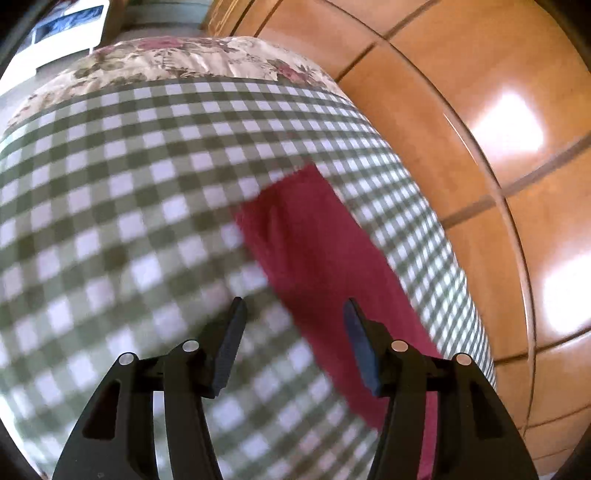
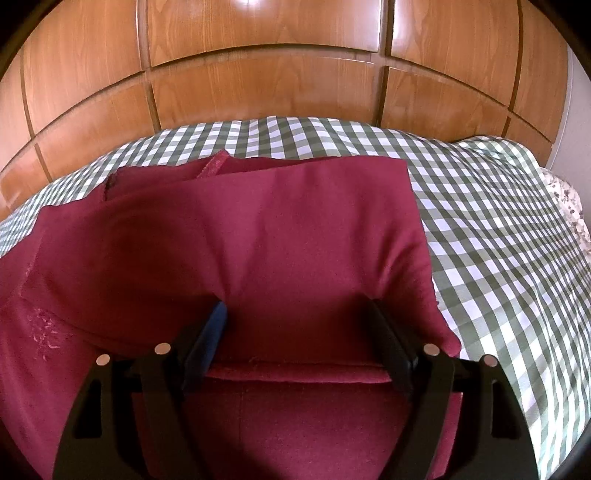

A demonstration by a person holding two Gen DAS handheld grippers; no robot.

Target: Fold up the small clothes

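Lying under right claw [image 2: 295,314]: maroon garment [image 2: 258,229].

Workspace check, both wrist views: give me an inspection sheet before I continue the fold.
Surface: green-and-white checked cover over a bed, floral fabric at its far end.
Job's things: maroon garment, partly folded, layers overlapping.
Clutter: nothing seen.
Grippers: left tool open, empty, above the cover; right tool open, its fingers tucked under a fold of the garment.
Cables: nothing seen.
Surroundings: wooden panelled wardrobe; white object, blurred.
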